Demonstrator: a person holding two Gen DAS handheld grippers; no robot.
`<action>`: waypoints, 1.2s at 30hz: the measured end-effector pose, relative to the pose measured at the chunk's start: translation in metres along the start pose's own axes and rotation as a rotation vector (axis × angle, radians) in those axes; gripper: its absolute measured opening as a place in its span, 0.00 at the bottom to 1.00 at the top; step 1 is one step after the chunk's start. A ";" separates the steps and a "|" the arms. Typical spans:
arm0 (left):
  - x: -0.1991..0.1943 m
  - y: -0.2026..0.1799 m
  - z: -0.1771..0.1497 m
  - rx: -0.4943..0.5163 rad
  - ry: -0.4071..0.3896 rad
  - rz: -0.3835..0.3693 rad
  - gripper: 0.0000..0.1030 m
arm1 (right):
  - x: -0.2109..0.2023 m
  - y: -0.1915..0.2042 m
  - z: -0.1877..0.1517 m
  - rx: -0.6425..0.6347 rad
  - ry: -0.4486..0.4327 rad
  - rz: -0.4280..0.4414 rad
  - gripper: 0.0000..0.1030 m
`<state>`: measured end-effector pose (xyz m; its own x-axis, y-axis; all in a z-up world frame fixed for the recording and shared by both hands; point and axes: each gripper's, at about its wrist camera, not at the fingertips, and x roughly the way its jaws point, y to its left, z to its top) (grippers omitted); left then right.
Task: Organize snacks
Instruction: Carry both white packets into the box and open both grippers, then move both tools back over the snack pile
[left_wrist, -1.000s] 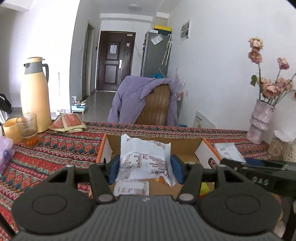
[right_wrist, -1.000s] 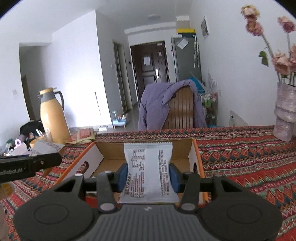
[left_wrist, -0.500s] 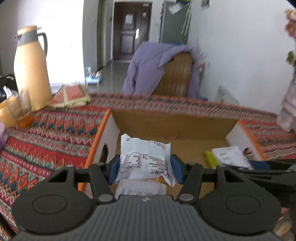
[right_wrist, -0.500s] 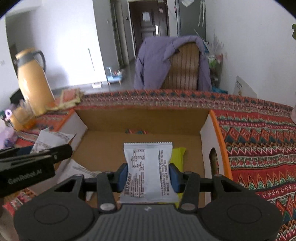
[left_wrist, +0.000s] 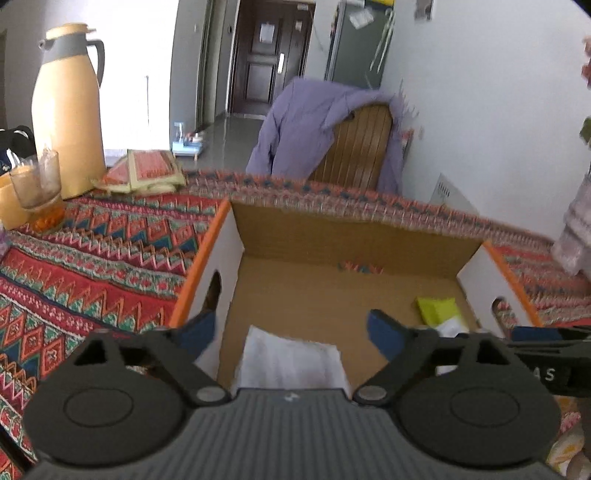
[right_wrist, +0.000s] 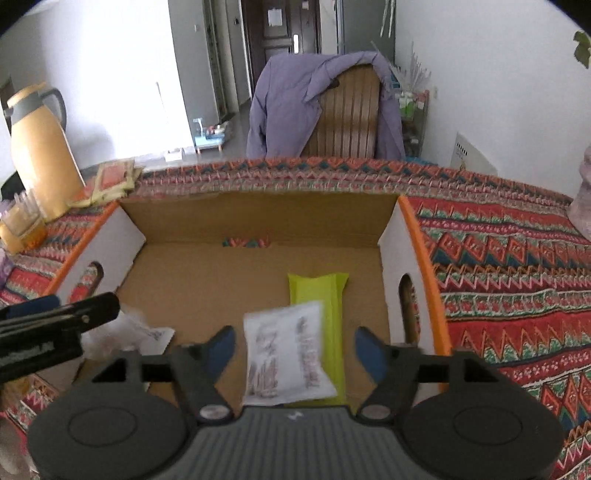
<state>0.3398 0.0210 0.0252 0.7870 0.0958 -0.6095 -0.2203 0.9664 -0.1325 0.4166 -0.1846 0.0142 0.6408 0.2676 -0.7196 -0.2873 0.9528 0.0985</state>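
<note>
**2 grippers open over the cardboard box**

The left gripper (left_wrist: 290, 328) points down into the open cardboard box (left_wrist: 369, 236) on the patterned tablecloth (left_wrist: 92, 266). Its jaws are opening, blue pads wide apart, and a white snack packet (left_wrist: 290, 363) lies loose between them on the box floor, touched by neither pad. The right gripper (right_wrist: 293, 349) points into the same box; its jaws are opening too, with a white printed packet (right_wrist: 286, 358), blurred, between the pads and clear of both. That packet partly overlaps a yellow-green packet (right_wrist: 319, 286) lying near the box's right wall. In the right wrist view the left gripper's black finger reaches in from the left above more white wrappers (right_wrist: 147, 332).

Around the box: a yellow thermos jug (left_wrist: 68, 110) and a glass (left_wrist: 37, 188) stand to the left, a folded cloth (left_wrist: 144, 175) beside them. Behind the table, a wooden chair (right_wrist: 349, 118) is draped with a purple jacket (right_wrist: 291, 96). Nothing stands between either gripper and the box.
</note>
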 end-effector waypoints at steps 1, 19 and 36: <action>-0.004 0.001 0.001 -0.009 -0.016 -0.002 1.00 | -0.004 -0.001 0.001 0.004 -0.018 0.000 0.88; -0.070 0.019 -0.011 -0.043 -0.129 -0.038 1.00 | -0.079 -0.009 -0.036 -0.007 -0.167 0.020 1.00; -0.161 0.048 -0.090 0.008 -0.197 -0.145 1.00 | -0.157 0.008 -0.143 -0.060 -0.281 0.091 1.00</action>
<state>0.1505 0.0306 0.0464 0.9075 -0.0004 -0.4201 -0.0928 0.9751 -0.2012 0.2122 -0.2398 0.0301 0.7798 0.3888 -0.4907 -0.3890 0.9150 0.1069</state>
